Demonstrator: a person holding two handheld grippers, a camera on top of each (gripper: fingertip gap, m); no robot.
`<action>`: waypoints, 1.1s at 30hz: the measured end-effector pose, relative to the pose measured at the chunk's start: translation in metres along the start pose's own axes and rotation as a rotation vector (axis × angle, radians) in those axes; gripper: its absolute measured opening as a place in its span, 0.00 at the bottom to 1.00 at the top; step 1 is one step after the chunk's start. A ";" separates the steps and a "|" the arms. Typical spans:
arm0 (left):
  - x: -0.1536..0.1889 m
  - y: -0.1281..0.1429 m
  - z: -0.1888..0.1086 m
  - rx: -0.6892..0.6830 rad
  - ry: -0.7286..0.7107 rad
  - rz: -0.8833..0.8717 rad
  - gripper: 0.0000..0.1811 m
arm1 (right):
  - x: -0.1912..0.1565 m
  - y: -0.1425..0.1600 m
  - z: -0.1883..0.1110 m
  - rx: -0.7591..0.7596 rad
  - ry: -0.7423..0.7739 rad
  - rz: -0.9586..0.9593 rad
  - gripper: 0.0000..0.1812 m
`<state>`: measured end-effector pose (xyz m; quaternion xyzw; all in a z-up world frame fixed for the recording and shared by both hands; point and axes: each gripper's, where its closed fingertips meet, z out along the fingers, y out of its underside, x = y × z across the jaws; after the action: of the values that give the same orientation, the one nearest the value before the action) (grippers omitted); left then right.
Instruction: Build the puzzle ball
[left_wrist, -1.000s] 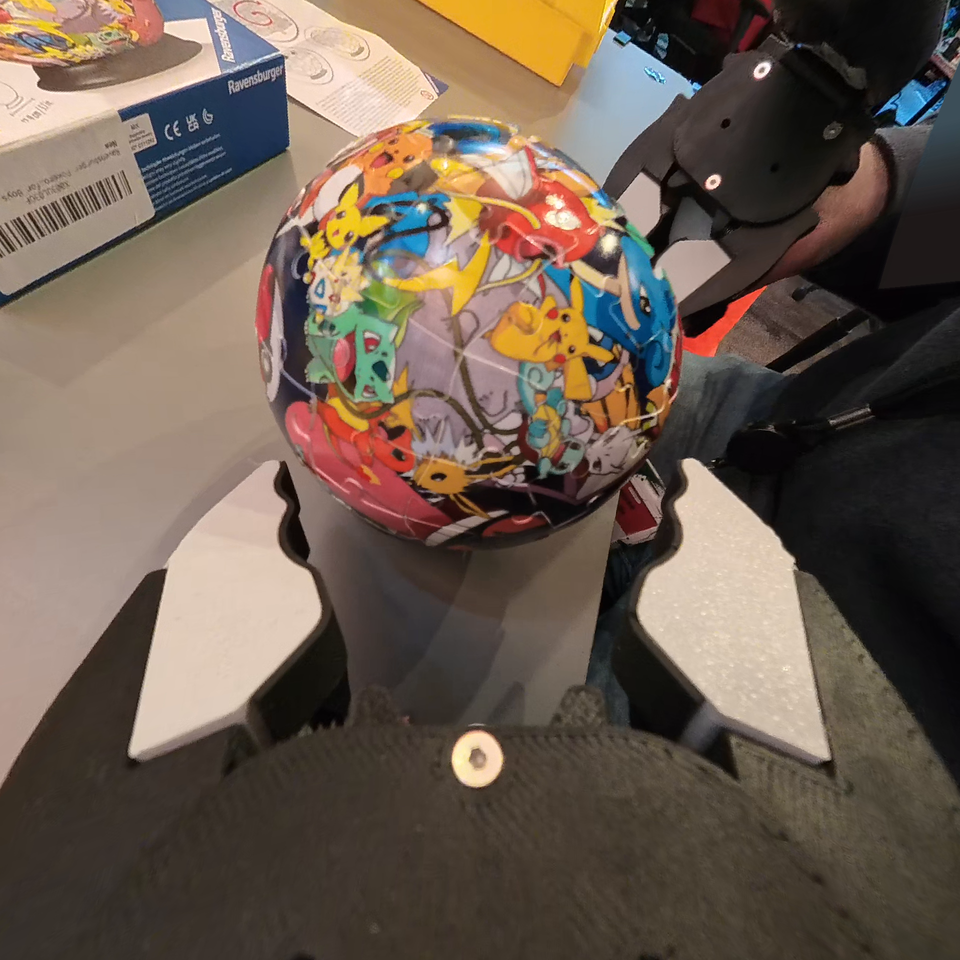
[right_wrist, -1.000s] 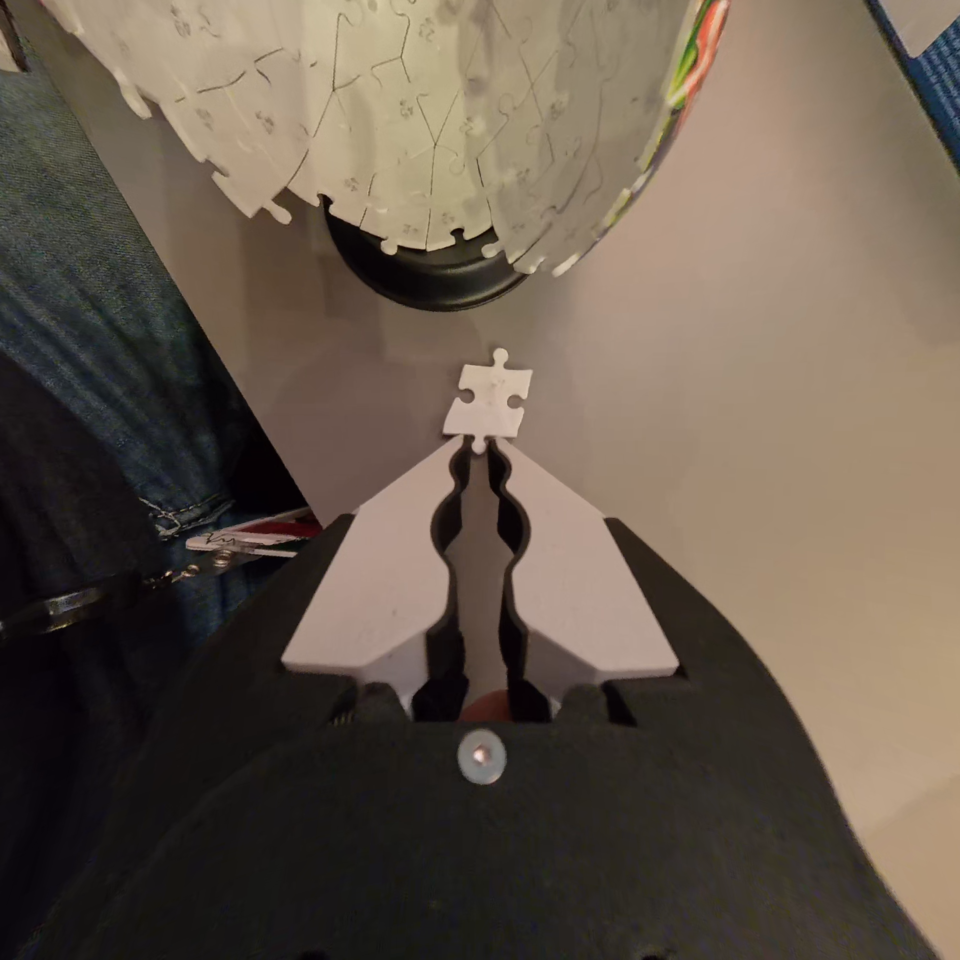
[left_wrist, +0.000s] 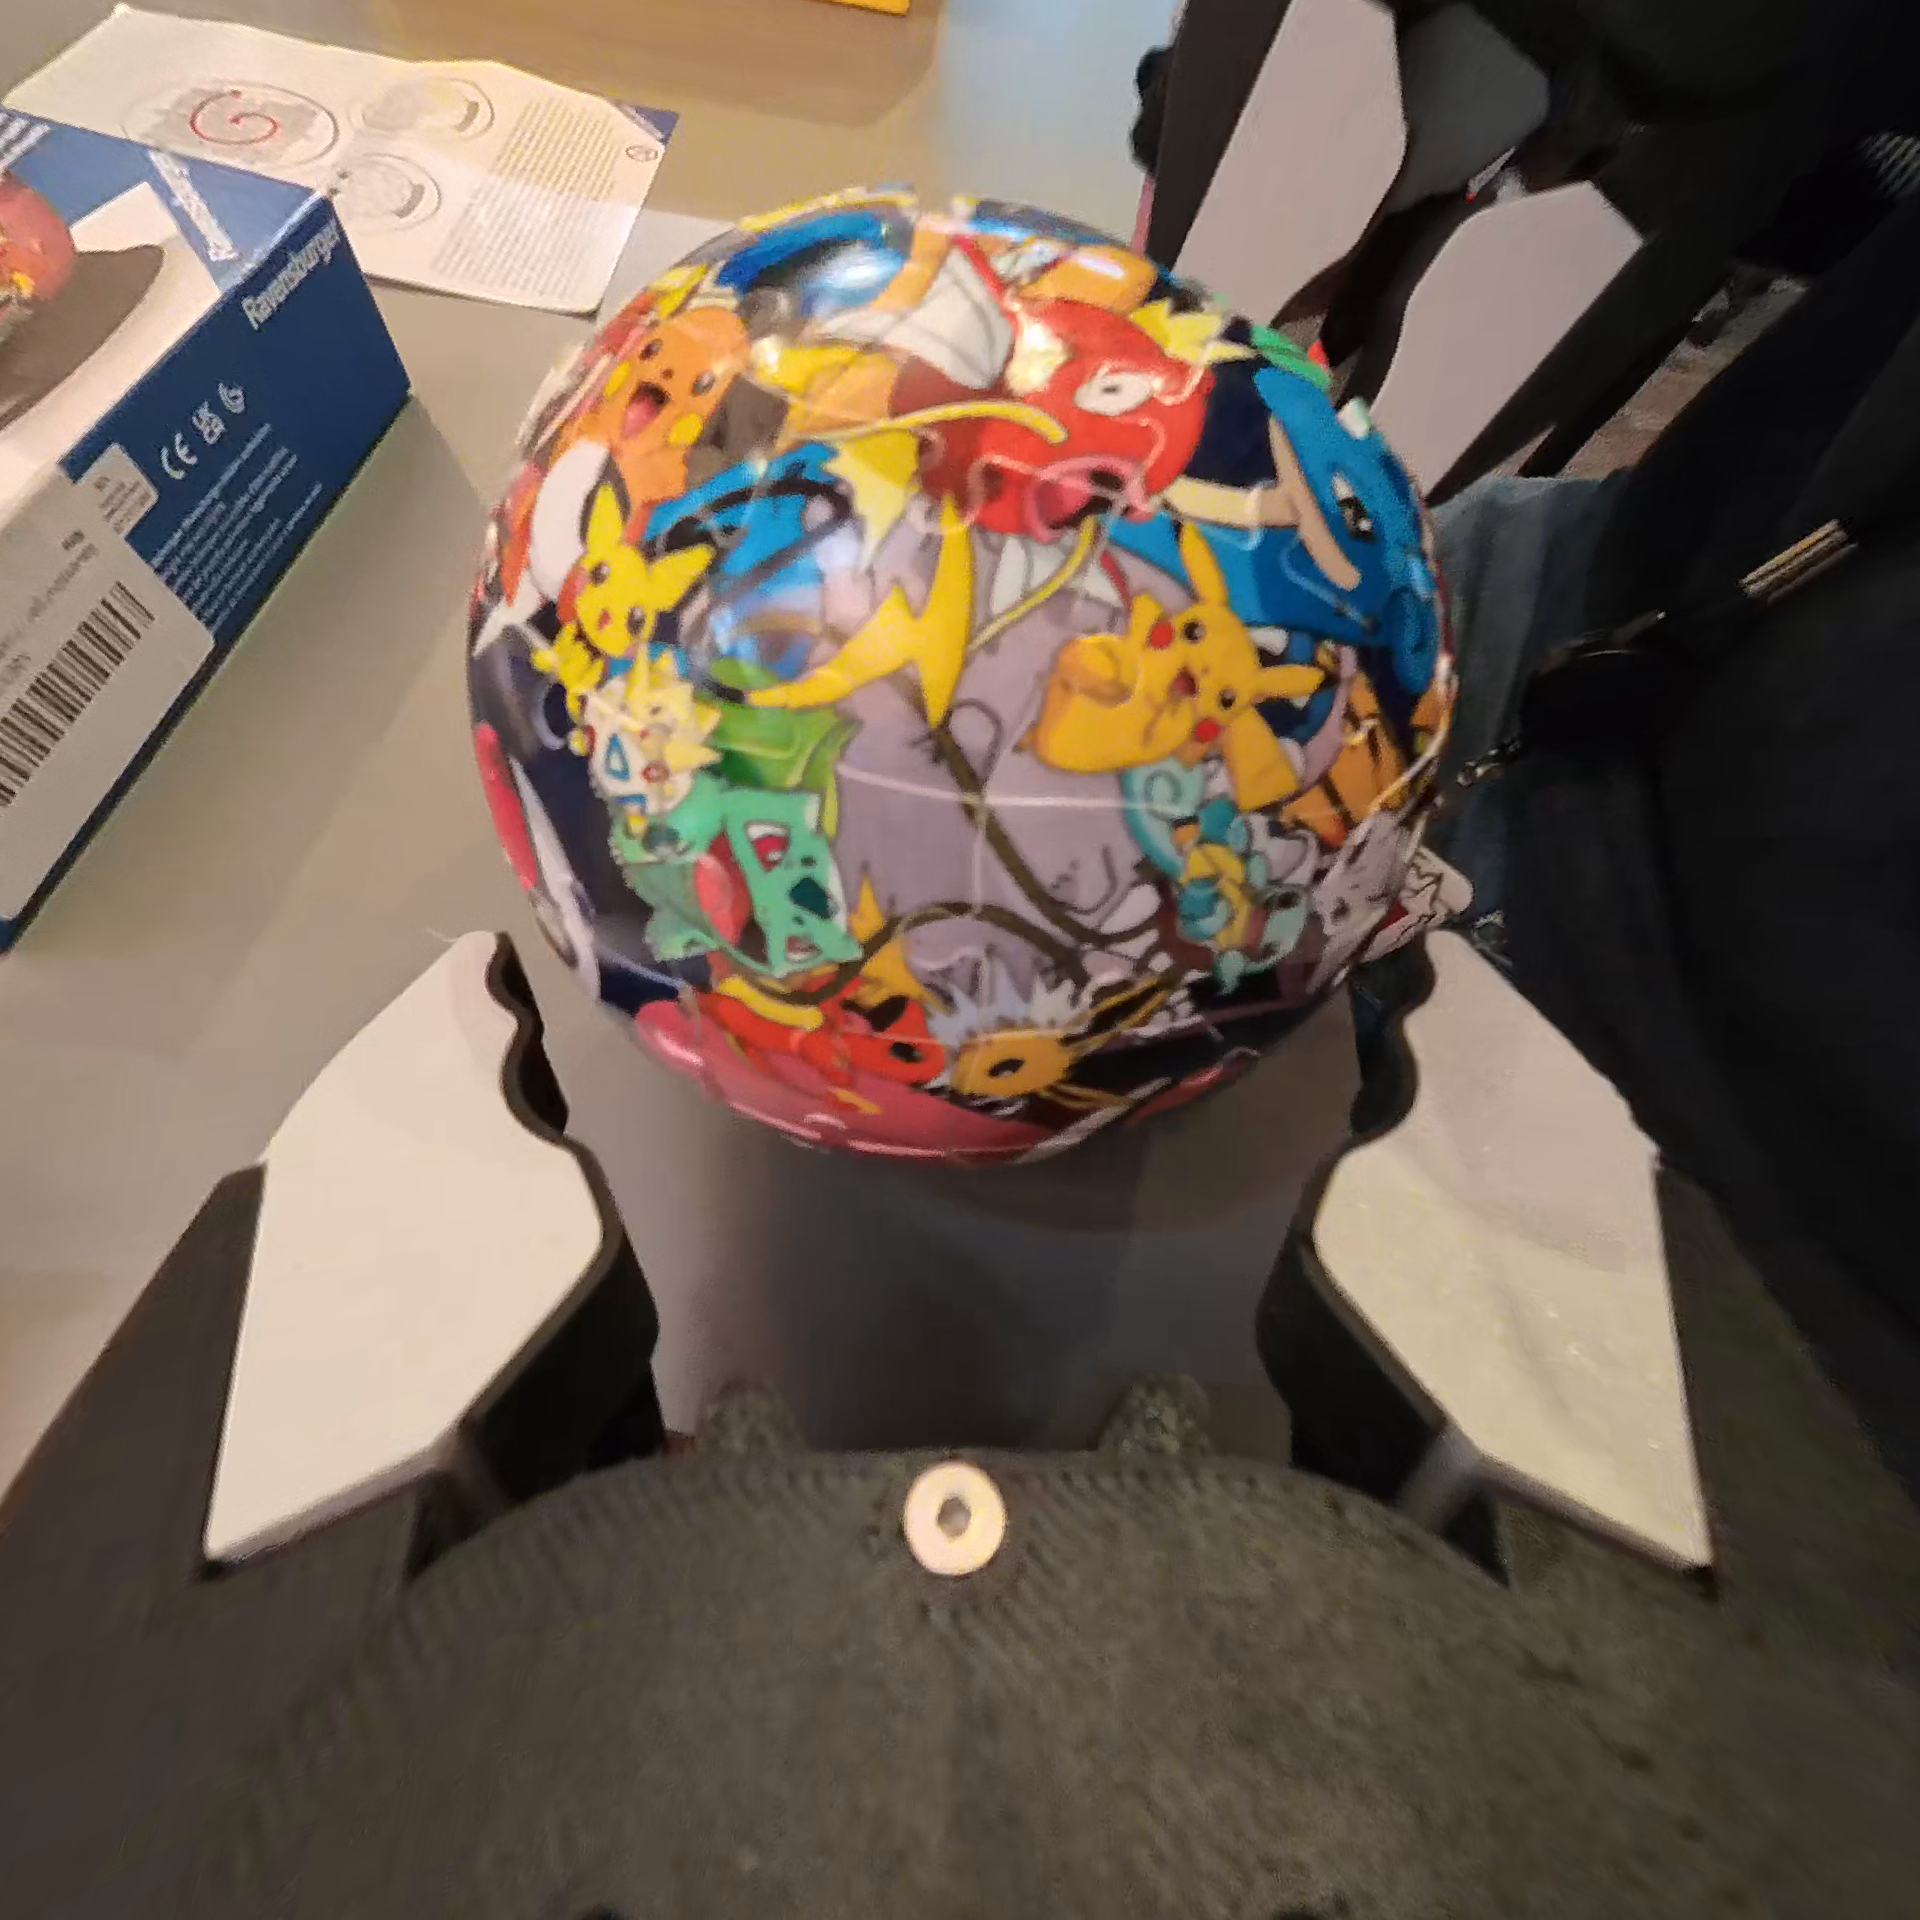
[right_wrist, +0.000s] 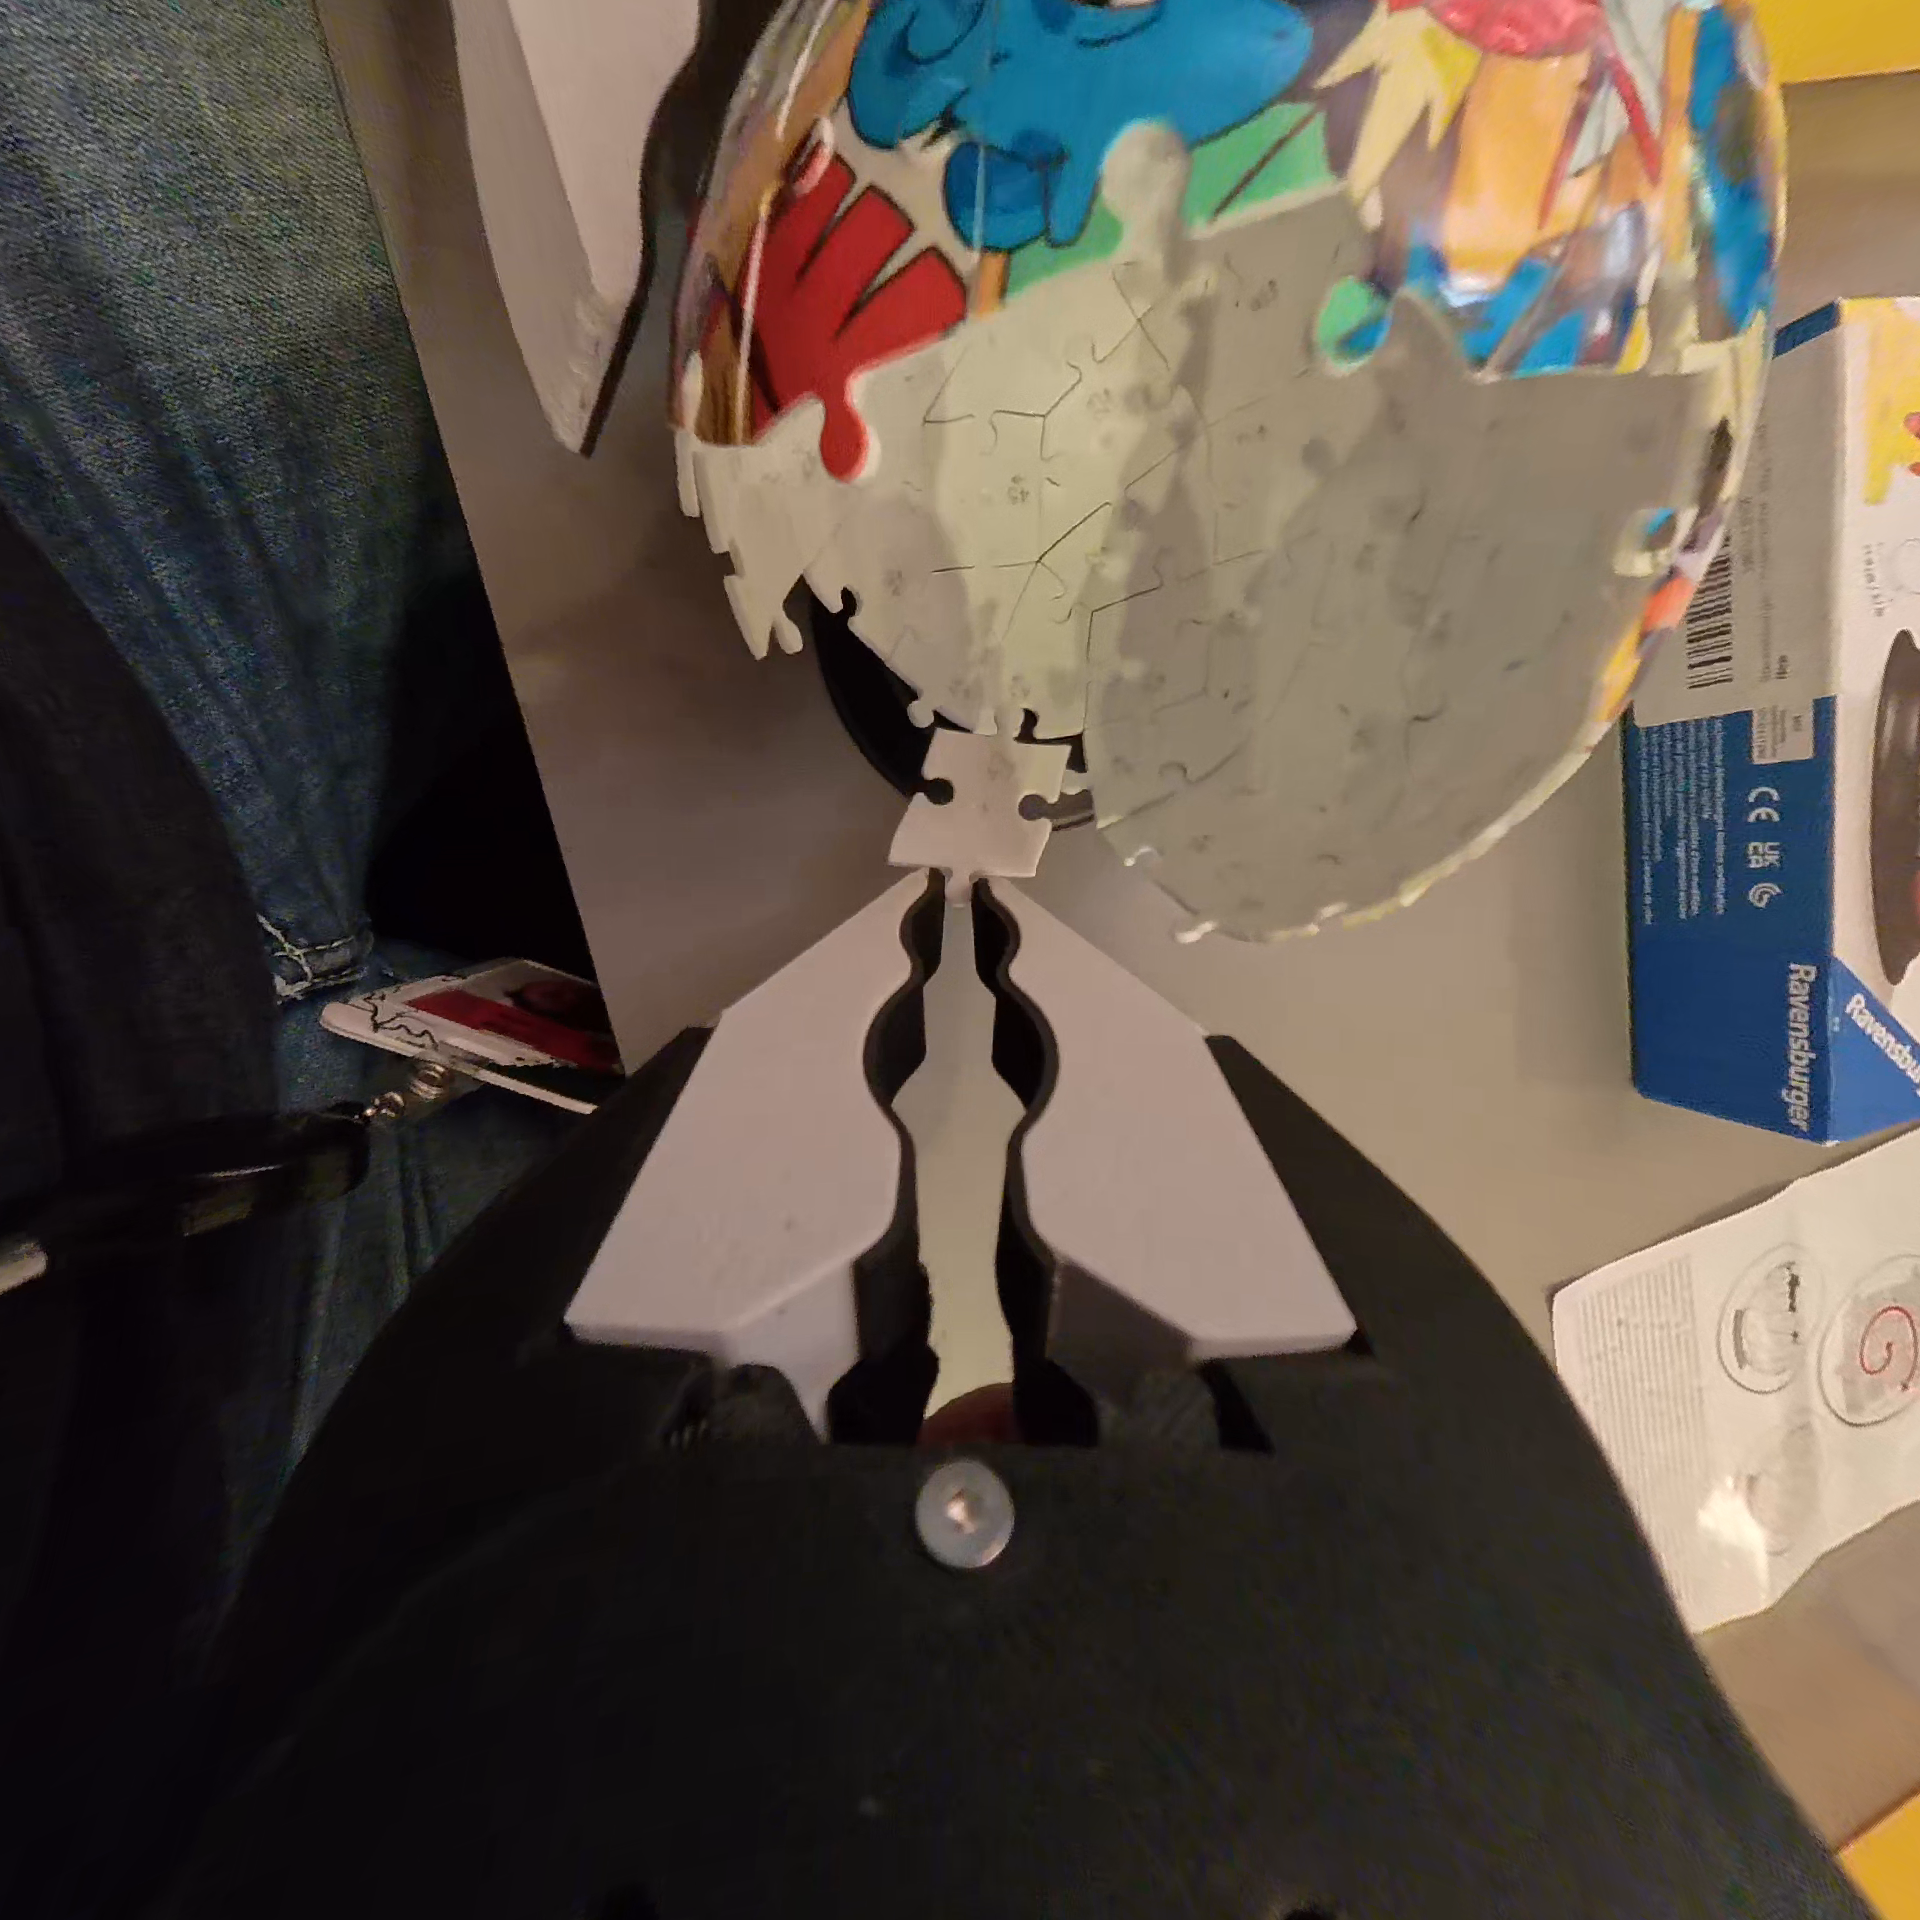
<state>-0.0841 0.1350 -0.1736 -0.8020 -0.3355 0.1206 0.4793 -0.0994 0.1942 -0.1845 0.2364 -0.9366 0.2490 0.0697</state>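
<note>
The colourful puzzle ball (left_wrist: 956, 665) stands on the grey table (left_wrist: 312, 1039). My left gripper (left_wrist: 966, 966) is open and empty, its white fingers (left_wrist: 416, 1195) apart on either side of the ball's near lower part, not touching it. In the right wrist view the ball (right_wrist: 1247, 623) shows a large gap with the white inside of its pieces, above a black stand (right_wrist: 847, 696). My right gripper (right_wrist: 951, 883) is shut on a white puzzle piece (right_wrist: 977, 810) by its lower tab. The piece's top meets the jagged lower edge of the gap.
A blue puzzle box (left_wrist: 208, 499) lies left of the ball, and also shows in the right wrist view (right_wrist: 1756, 831). An instruction leaflet (left_wrist: 447, 177) lies behind it. A person's jeans leg (right_wrist: 208, 416) and a badge card (right_wrist: 488, 1023) are past the table edge.
My right gripper has carried the white piece forward from above the table up to the ball's open edge. My left gripper has shifted a little around the ball and stays open.
</note>
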 end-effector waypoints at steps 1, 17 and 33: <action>0.000 -0.001 0.001 0.008 0.005 0.007 0.81 | 0.001 0.000 0.000 0.000 0.001 0.006 0.02; -0.003 -0.005 0.000 0.005 0.006 0.030 0.76 | 0.002 -0.005 -0.002 0.028 -0.013 0.016 0.02; -0.005 -0.011 -0.011 -0.032 -0.014 0.067 0.75 | -0.003 -0.024 0.023 0.094 -0.092 0.053 0.02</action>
<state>-0.0864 0.1274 -0.1591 -0.8195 -0.3136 0.1367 0.4597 -0.0854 0.1661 -0.1944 0.2256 -0.9320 0.2836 0.0089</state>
